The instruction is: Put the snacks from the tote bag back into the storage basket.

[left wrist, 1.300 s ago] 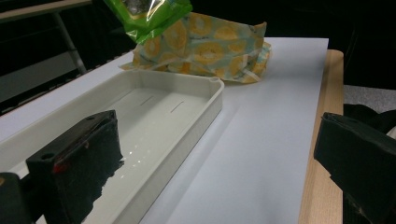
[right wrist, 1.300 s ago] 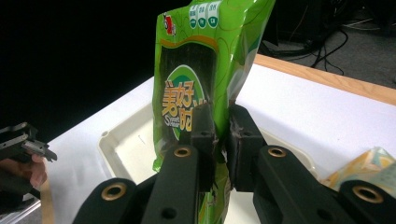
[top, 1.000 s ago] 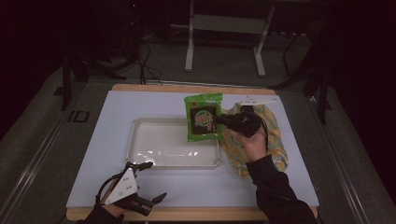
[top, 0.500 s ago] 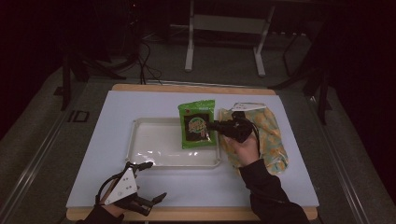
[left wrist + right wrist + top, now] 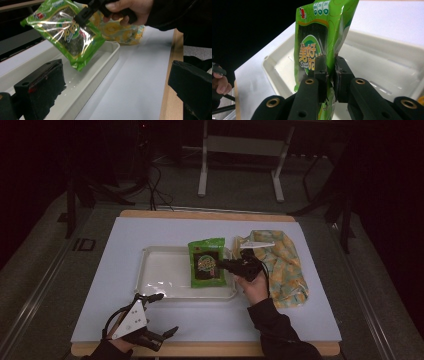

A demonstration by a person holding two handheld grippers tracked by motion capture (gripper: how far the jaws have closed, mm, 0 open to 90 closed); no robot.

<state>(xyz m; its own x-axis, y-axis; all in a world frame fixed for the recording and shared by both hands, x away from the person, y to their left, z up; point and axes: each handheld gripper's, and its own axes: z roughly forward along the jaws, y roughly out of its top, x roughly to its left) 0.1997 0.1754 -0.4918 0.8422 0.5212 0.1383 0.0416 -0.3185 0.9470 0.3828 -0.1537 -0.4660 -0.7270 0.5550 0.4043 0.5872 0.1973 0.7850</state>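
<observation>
Right hand-held gripper (image 5: 329,75) clamped on snack bag (image 5: 319,37), bag hanging over tray (image 5: 165,270) below it, not yet set down. Left hand-held gripper (image 5: 162,317) jaws apart, idle on desk (image 5: 300,320) edge. Left to do: lower + release.

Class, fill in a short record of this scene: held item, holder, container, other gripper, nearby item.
Held item: green snack packet, hanging over the tray
Holder: right gripper, shut on the packet's edge
Container: white tray, nothing lying in it
Other gripper: left gripper, open, at the table's near edge
Nearby item: yellow patterned bag, right of the tray
</observation>
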